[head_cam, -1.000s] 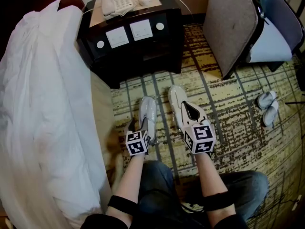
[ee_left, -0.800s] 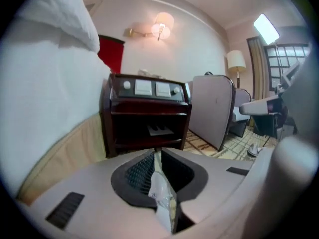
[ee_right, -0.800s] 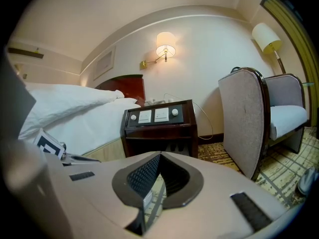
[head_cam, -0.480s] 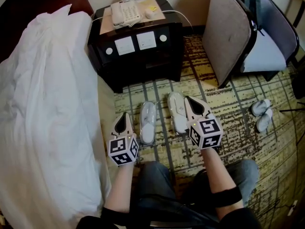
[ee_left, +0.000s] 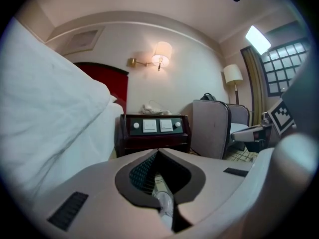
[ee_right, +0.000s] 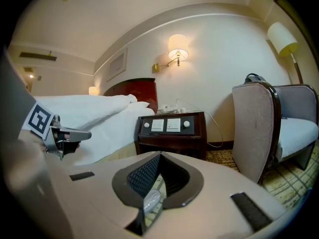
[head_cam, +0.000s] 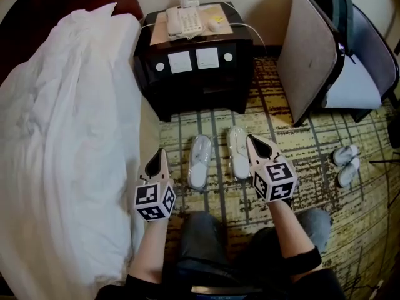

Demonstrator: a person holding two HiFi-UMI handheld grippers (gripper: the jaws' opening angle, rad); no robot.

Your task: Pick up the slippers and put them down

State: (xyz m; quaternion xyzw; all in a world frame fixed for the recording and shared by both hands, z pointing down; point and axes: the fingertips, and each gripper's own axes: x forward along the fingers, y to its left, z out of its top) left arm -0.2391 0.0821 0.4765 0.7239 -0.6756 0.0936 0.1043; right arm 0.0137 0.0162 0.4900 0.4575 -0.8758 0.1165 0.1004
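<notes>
A pair of white slippers (head_cam: 200, 161) lies side by side on the striped carpet (head_cam: 300, 136), toes toward the dark nightstand (head_cam: 197, 74) at 12 o'clock. The left gripper (head_cam: 160, 153) hangs at 9 o'clock from the pair and the right gripper (head_cam: 251, 140) at 3 o'clock. Both are up off the floor. Each one has its jaws pressed together with nothing held. In each gripper view a pale shape shows through the slit under the jaws, probably a slipper down on the floor.

A white phone (head_cam: 182, 22) sits on the nightstand. The big bed with its white blanket (head_cam: 62, 136) fills the 9 o'clock side, just beside the left gripper. A grey armchair (head_cam: 331, 55) stands at 2 o'clock. A second pair of slippers (head_cam: 345, 162) lies well apart at 3 o'clock.
</notes>
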